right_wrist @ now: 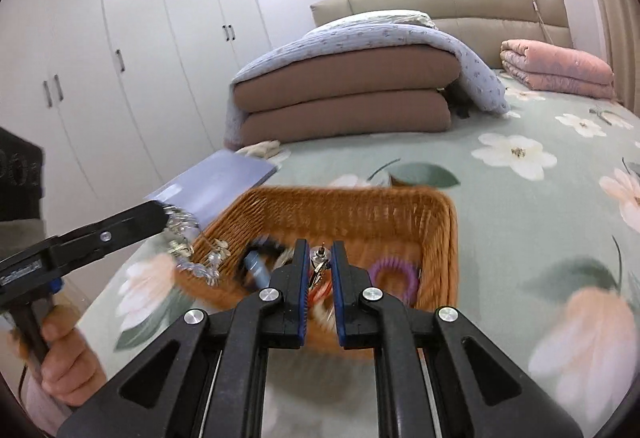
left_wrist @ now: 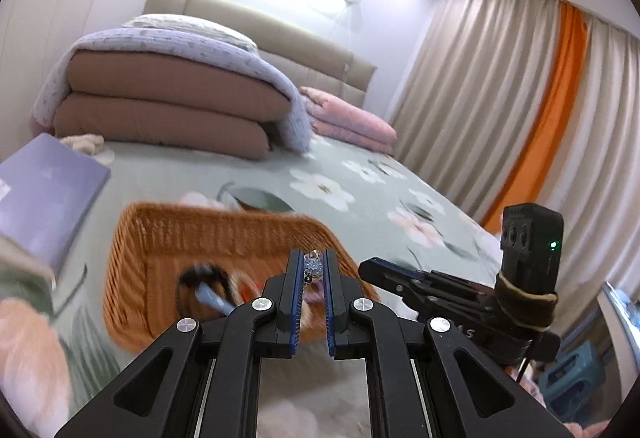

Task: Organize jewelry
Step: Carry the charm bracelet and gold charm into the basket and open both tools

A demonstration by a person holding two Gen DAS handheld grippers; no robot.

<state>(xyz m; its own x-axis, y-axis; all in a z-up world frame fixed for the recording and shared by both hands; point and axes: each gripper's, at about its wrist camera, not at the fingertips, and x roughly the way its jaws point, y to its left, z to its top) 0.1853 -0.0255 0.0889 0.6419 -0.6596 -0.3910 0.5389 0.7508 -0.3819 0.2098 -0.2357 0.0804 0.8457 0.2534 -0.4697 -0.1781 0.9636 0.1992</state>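
- The left gripper has its blue ribbed pads nearly together, pinched on a sparkly beaded piece of jewellery; from the right wrist view that piece shows as a loose string of clear, shiny beads dangling off the tool's tip beside the basket's near-left corner.
- The right gripper is likewise almost closed, its pads clamped on a small silvery metal trinket with a stud-like top, held above the basket's inside.
- The basket is a rectangular tray of woven orange-brown wicker with upright ribbed walls, sitting on the bed.
- Inside it lie a purple coiled ring, a dark blurred band with a pale blue piece, and something orange-red, too blurred to name.
- The bedspread is soft pale green cloth printed with large white and peach flowers.
- A flat lilac box lies just behind the basket's left corner.
- Further back sit thick folded brown quilts under a lilac cover, and a folded pink quilt.
- A person's hand grips the left tool's handle.
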